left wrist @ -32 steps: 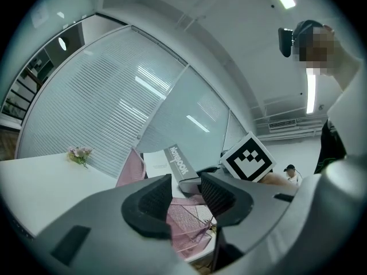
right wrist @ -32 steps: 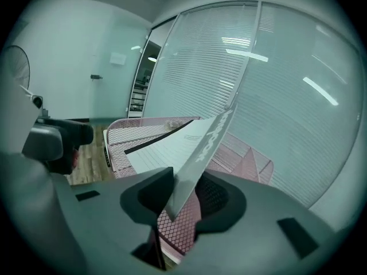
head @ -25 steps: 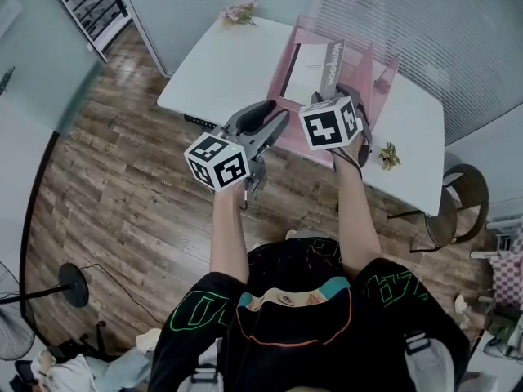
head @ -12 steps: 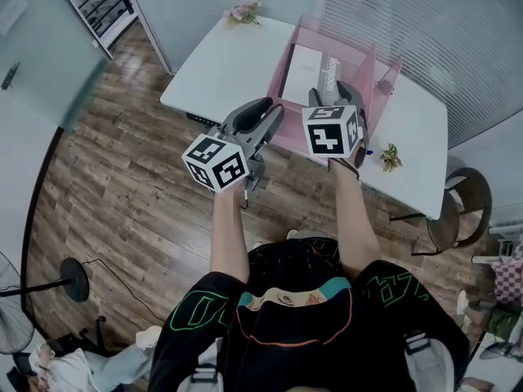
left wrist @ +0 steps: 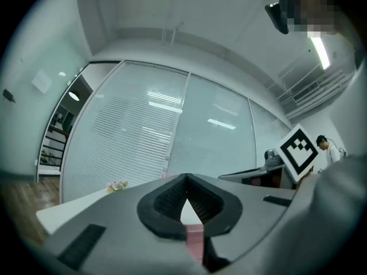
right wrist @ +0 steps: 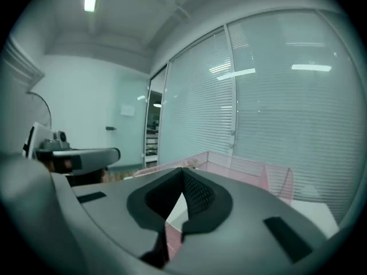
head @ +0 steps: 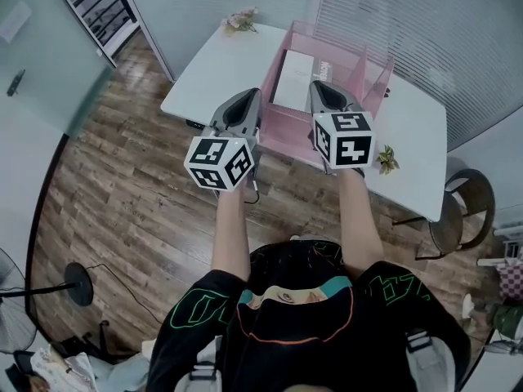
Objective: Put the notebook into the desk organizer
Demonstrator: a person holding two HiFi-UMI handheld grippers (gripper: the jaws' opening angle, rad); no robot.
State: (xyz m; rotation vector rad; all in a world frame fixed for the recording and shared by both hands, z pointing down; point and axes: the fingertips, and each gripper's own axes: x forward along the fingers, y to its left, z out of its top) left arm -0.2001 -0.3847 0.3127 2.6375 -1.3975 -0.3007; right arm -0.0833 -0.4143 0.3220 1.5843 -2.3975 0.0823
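Observation:
A pink mesh desk organizer stands on the white table. The white notebook leans inside its left compartment, grey spine to the right. My left gripper hovers over the table's near edge, just left of the organizer, shut and empty. My right gripper is held over the organizer's front part, also shut and empty. In the left gripper view the pads meet at the left gripper, with a strip of pink organizer below. In the right gripper view the organizer lies beyond the closed right gripper.
Dried flowers lie at the table's far left corner, and a small green sprig lies at its near right edge. A round chair stands right of the table. Blinds behind glass line the far side; wooden floor spreads left.
Both grippers' jaws were apart a second ago and now are closed. The left gripper has swung from pointing right to pointing straight ahead. The right cube sits lower and further right.

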